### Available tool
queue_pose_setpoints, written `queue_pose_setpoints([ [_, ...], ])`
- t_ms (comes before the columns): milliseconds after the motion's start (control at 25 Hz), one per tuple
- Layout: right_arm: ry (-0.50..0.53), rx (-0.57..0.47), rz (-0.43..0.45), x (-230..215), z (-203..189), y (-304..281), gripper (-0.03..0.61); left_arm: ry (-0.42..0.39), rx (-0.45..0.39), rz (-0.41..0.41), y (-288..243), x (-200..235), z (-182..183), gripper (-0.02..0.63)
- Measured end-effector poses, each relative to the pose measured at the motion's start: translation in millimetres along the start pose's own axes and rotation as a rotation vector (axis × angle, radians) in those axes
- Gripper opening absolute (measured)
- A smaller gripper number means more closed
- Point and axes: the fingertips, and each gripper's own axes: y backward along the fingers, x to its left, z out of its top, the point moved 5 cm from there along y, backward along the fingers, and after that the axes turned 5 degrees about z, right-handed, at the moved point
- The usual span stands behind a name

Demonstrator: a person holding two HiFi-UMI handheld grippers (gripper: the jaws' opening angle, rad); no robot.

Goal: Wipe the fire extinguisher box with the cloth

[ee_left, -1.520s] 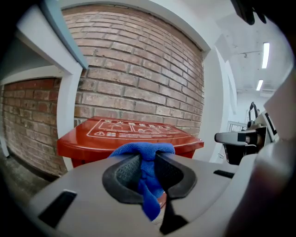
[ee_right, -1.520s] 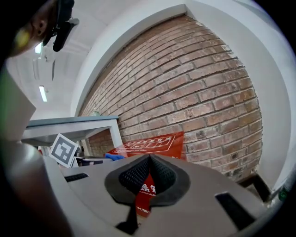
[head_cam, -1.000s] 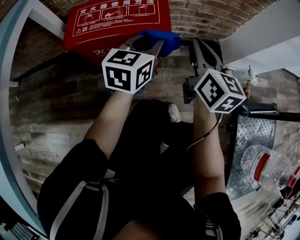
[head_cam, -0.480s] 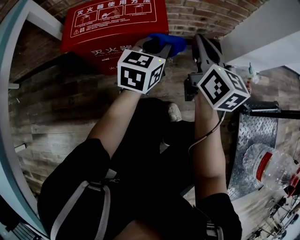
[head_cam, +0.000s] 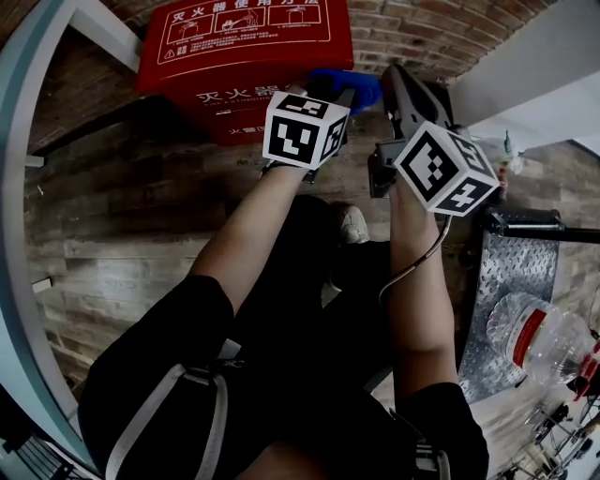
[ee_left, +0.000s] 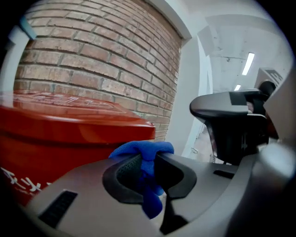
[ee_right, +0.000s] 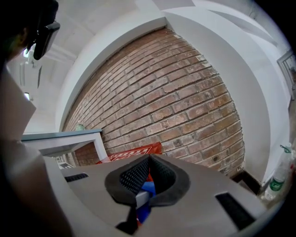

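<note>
The red fire extinguisher box (head_cam: 244,47) stands against the brick wall at the top of the head view, with white print on its lid. My left gripper (head_cam: 323,94) is shut on a blue cloth (head_cam: 349,86) at the box's front right corner. In the left gripper view the cloth (ee_left: 143,150) is bunched between the jaws of the left gripper (ee_left: 149,159), with the box (ee_left: 60,134) close on the left. My right gripper (head_cam: 405,89) hangs just right of the cloth. Seen in its own view, the right gripper (ee_right: 149,162) is shut with nothing in it.
A brick wall (head_cam: 403,28) runs behind the box. A pale frame (head_cam: 19,234) curves down the left. At the right are a black bar (head_cam: 534,225), a metal tread plate (head_cam: 502,300) and a large water bottle (head_cam: 534,337). A shoe (head_cam: 349,223) shows below the grippers.
My left gripper has carried the cloth to the right along the box's front, toward its right corner. The right gripper has barely shifted.
</note>
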Motion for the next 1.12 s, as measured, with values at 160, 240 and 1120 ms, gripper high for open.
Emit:
queue_pose_setpoints([
  [160, 0.038, 0.025, 0.040, 14.7, -4.4, -5.8, 0.015, 0.085, -0.015, -0.011, 9.3, 19.2, -0.3, 0.071],
  [240, 0.044, 0.030, 0.044, 16.2, -5.9, -7.3, 0.015, 0.088, -0.033, -0.006, 15.0, 22.6, 3.6, 0.071],
  [1120, 0.104, 0.055, 0.162, 62.6, -26.9, -62.3, 0.015, 0.116, -0.089, 0.308, 113.2, 152.1, -13.3, 0.071],
])
